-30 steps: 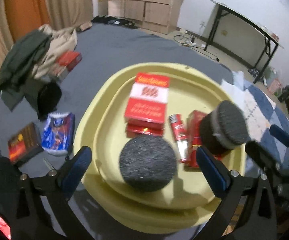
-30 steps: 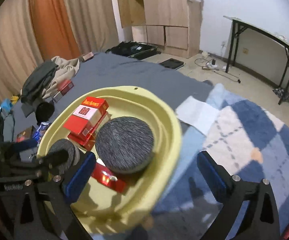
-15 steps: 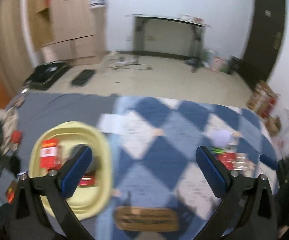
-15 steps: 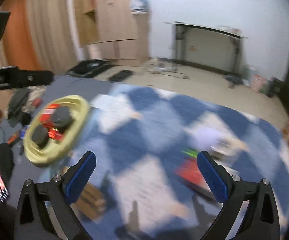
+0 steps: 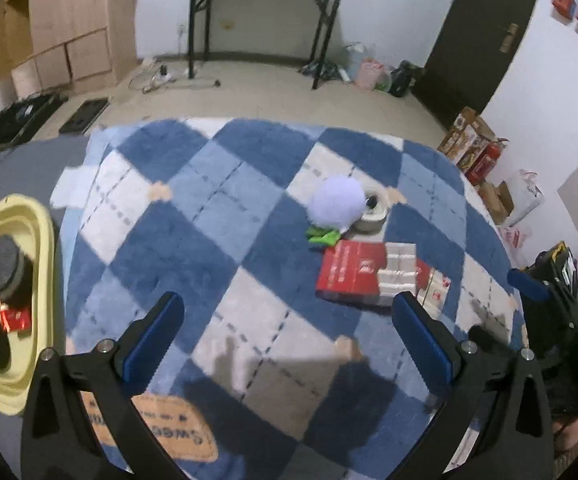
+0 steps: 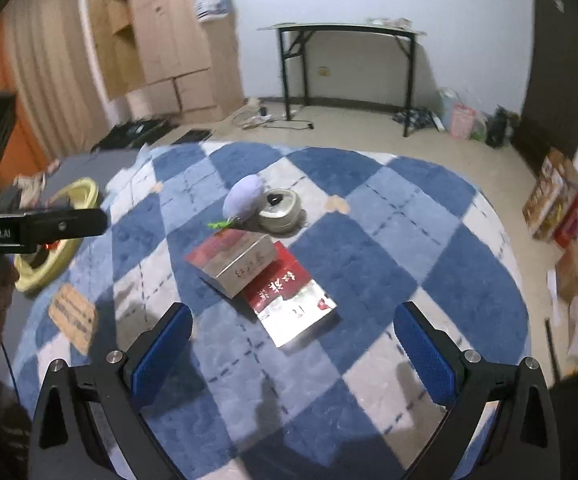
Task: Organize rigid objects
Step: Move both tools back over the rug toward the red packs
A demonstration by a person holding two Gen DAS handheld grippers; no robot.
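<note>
Yellow basin at the rug's left edge, on the grey cover, holding two grey round pucks and red packs. My left gripper hangs over the blue-white checked rug near its front edge, jaws wide apart, nothing between them; basin is off to its left, well apart. Ahead and right of it, mid-rug: lilac plush ball touching a round beige tin, green bit just below. Red box lies flat with a silver-red box stacked across its far end. My right gripper is spread fully, empty, and the stacked boxes sit just ahead of its fingertips, roughly centred between them.
</note>
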